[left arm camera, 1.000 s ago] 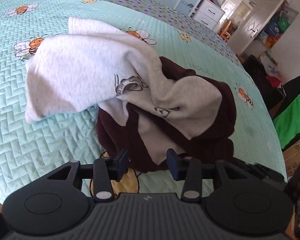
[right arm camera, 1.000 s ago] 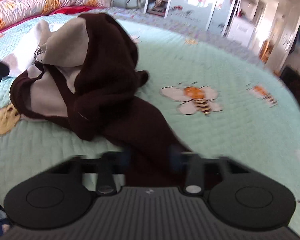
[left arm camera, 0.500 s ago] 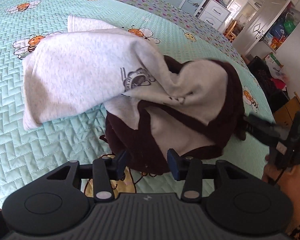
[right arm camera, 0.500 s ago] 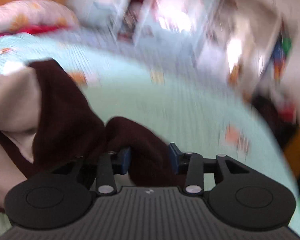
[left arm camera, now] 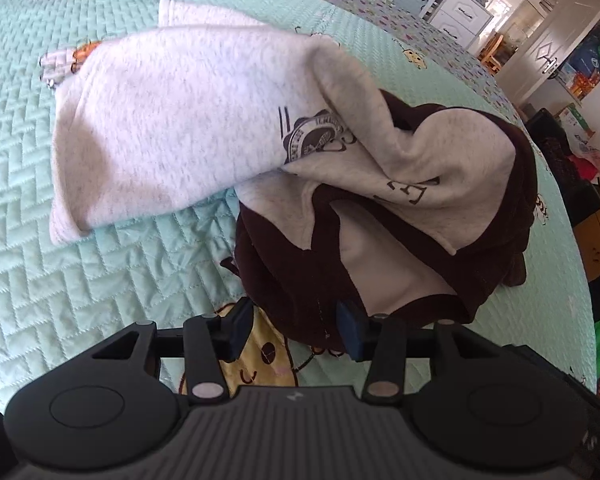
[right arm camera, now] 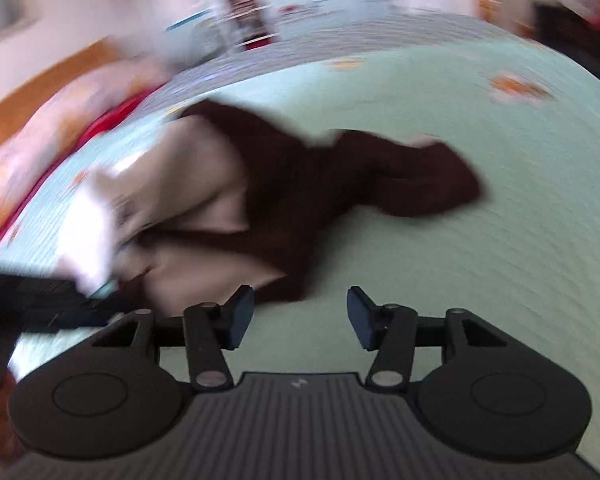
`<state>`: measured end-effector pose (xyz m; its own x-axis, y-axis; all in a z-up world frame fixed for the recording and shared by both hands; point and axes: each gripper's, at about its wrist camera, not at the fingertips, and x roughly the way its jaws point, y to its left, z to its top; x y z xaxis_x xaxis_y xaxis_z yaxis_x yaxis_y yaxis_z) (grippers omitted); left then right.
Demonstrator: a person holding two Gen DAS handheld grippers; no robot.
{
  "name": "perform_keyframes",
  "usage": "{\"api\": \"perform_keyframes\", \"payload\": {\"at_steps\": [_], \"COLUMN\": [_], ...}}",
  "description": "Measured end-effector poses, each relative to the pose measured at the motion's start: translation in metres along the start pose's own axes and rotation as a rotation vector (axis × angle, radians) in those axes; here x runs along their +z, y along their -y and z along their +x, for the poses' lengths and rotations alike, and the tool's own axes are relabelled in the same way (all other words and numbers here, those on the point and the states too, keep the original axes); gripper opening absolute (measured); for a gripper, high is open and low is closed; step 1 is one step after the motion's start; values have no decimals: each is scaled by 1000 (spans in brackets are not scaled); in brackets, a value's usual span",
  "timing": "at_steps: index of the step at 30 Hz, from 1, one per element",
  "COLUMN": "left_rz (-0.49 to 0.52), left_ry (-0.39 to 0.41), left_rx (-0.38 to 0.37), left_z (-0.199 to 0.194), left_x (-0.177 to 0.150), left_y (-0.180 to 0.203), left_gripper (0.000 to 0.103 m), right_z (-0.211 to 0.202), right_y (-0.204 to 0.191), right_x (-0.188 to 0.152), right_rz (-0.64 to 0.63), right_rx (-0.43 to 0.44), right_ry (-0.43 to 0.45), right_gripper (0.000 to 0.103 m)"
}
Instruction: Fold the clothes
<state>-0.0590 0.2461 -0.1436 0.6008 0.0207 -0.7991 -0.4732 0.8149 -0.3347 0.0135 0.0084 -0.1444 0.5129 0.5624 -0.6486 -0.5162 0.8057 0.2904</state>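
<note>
Bee-print quilt (left arm camera: 100,280) carries the crumpled sweatshirt (left arm camera: 360,184) at my twelve o'clock. My left tongs (left arm camera: 296,326) straddle its dark hem, spread, likely to pinch a fold edge; right tongs (right arm camera: 300,312) gape empty.

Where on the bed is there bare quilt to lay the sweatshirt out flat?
Bare quilt lies right of the sweatshirt, past its dark sleeve. A second patch lies below the grey sleeve, left of the dark body. It is crowded around the left hand-held gripper, where the hem sits between the fingers.
</note>
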Motion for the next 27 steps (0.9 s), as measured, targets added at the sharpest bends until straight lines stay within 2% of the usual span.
{"api": "perform_keyframes", "payload": {"at_steps": [1, 3, 5, 8, 11, 15, 17, 19, 20, 24, 27], "left_rz": [20, 34, 24, 6, -20, -46, -24, -3, 5, 37, 61], "left_ry": [18, 55, 95, 143, 140, 89, 57, 36, 32, 14, 0], "left_rx": [-2, -2, 4, 55, 112, 121, 109, 81, 71, 31, 1], "left_z": [-6, -18, -30, -39, -32, -10, 3, 12, 15, 26, 34], "left_x": [1, 5, 10, 20, 27, 29, 25, 23, 23, 23, 23], "left_y": [0, -4, -13, -28, -42, -52, -49, -43, -40, -28, -19], "left_gripper": [48, 50, 56, 63, 63, 63, 63, 63, 63, 63, 63], "right_z": [1, 3, 10, 24, 44, 88, 106, 107, 102, 67, 41], "right_y": [-13, -35, -53, -68, -73, -56, -37, -12, -2, 16, 24], "right_x": [1, 2, 3, 7, 13, 15, 14, 15, 17, 24, 29], "right_rz": [-23, -57, -94, -127, -125, -95, -31, 53, 102, 211, 257], "right_rx": [47, 101, 116, 126, 135, 117, 37, 23, 39, 13, -18], "right_ry": [-12, -18, -21, -31, -46, -101, -128, -110, -101, -11, 77], "right_gripper": [70, 78, 78, 78, 79, 79, 78, 67, 66, 67, 71]}}
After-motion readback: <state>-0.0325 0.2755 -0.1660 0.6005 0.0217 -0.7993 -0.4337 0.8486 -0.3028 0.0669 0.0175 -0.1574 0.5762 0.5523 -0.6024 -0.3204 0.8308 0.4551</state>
